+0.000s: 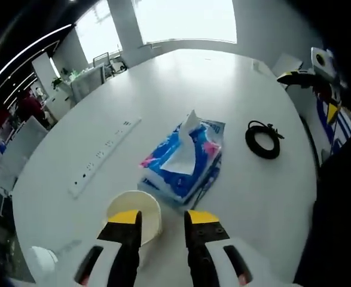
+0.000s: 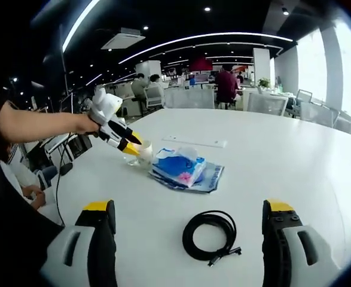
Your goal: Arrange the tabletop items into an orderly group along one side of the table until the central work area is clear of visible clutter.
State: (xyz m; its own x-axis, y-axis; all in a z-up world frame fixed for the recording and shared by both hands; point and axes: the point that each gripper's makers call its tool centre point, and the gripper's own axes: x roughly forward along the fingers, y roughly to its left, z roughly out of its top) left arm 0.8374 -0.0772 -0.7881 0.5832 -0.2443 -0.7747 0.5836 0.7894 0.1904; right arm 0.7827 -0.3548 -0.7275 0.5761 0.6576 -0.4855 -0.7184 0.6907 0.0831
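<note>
Blue-and-white soft tissue pack (image 1: 184, 161) lies mid white round table (image 1: 247, 197). Cream paper cup (image 1: 136, 218) just beside pack; left gripper (image 1: 164, 216) jaws straddle cup rim, one inside, not clamped. Coiled black cable (image 2: 210, 235) near pack, between wide-spread jaws of right gripper (image 2: 190, 210), untouched. White power strip (image 1: 102, 156) beyond pack.

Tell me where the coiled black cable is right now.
In the right gripper view the coiled black cable lies on the white table between the open right gripper jaws, nearer than the tissue pack.
</note>
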